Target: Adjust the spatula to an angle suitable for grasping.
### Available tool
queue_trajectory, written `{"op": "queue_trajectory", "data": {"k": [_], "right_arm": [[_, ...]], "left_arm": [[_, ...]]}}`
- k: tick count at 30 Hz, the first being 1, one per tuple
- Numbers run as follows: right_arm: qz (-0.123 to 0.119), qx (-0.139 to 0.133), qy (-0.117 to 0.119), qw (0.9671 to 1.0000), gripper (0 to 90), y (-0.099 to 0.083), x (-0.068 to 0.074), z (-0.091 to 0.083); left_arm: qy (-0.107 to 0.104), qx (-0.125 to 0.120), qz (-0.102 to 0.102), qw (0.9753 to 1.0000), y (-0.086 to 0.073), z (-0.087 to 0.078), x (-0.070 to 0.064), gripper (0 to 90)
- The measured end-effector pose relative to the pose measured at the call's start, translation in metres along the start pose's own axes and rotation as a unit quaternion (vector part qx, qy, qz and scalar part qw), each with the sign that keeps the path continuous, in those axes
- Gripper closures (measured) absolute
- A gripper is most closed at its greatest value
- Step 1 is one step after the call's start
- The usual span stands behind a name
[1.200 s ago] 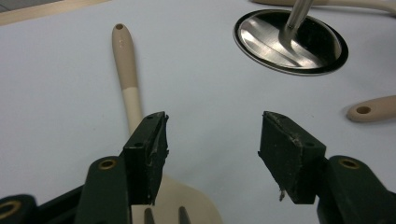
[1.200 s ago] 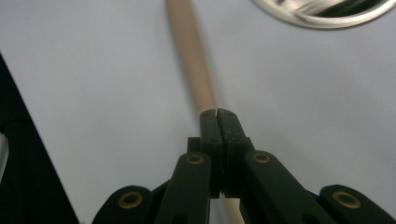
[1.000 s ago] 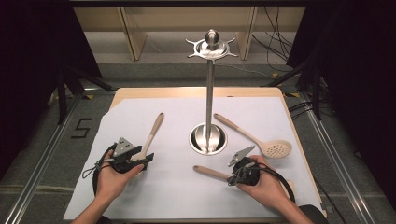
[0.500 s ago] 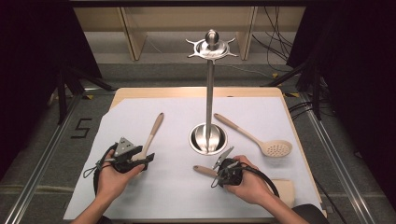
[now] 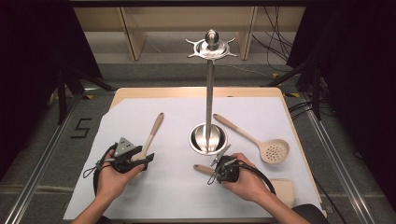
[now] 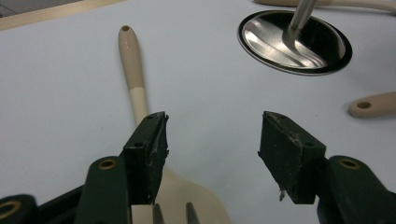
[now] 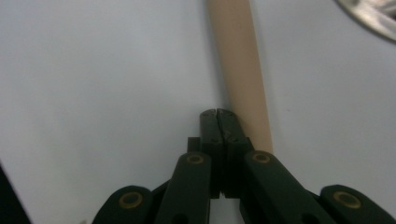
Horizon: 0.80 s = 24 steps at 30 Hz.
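Your right gripper (image 7: pixel 217 114) is down low on the white sheet (image 5: pixel 177 186), jaws pressed flat together with nothing between them, their tips just beside the tan handle (image 7: pixel 240 65) of the utensil lying in front of your right hand (image 5: pixel 245 179). From above, that handle (image 5: pixel 201 168) pokes out to the left, close to the steel base of the hanging stand (image 5: pixel 208 138). My guess: you're lining up alongside it before opening to grab. Over on the other side, your left gripper (image 6: pixel 212 140) has its jaws wide apart, hovering over the head of the slotted turner (image 6: pixel 135 84), ready but gripping nothing. The skimmer (image 5: pixel 261 143) lies right of the stand, untouched, well apart from both hands.
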State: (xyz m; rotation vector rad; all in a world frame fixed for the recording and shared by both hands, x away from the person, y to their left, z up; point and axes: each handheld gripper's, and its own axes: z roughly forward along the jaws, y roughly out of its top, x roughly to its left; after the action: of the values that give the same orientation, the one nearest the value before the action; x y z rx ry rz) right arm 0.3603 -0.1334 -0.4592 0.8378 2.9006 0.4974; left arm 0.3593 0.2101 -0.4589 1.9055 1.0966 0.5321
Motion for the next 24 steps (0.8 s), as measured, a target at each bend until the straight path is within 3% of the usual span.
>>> {"op": "queue_trajectory", "data": {"k": [7,10,13,18,20,21,22,23,24], "right_arm": [[0.025,-0.005,-0.017,0.9995,90.0,0.001,-0.009,0.000],[0.026,-0.002,-0.034,0.9991,90.0,0.001,-0.020,-0.001],[0.043,-0.003,-0.028,0.9987,90.0,0.001,-0.025,-0.002],[0.027,-0.009,-0.027,0.9992,90.0,0.001,-0.025,-0.007],[0.023,-0.011,-0.024,0.9994,86.2,0.000,-0.026,-0.016],[0.035,-0.022,-0.035,0.9985,81.2,-0.002,-0.029,-0.028],[0.035,-0.022,-0.035,0.9985,81.2,-0.002,-0.029,-0.028],[0.054,-0.023,-0.029,0.9978,74.3,-0.005,-0.032,-0.038],[0.055,-0.004,-0.029,0.9980,70.4,-0.007,-0.035,-0.040]], "left_arm": [[0.000,-0.001,0.000,1.0000,0.000,0.000,0.000,40.9],[-0.002,-0.002,-0.004,1.0000,0.000,0.000,0.000,40.8],[-0.002,-0.003,-0.004,1.0000,0.000,0.000,0.000,40.8],[-0.003,-0.003,-0.004,1.0000,0.000,0.000,0.000,40.9],[-0.003,-0.005,-0.003,1.0000,0.000,0.000,0.000,40.9],[-0.002,-0.004,-0.003,1.0000,0.000,0.000,0.000,40.9],[-0.002,-0.004,-0.003,1.0000,0.000,0.000,0.000,40.9],[-0.003,-0.004,-0.004,1.0000,0.000,0.000,0.001,40.9],[-0.003,-0.004,-0.006,1.0000,0.001,0.000,0.000,40.9]]}}
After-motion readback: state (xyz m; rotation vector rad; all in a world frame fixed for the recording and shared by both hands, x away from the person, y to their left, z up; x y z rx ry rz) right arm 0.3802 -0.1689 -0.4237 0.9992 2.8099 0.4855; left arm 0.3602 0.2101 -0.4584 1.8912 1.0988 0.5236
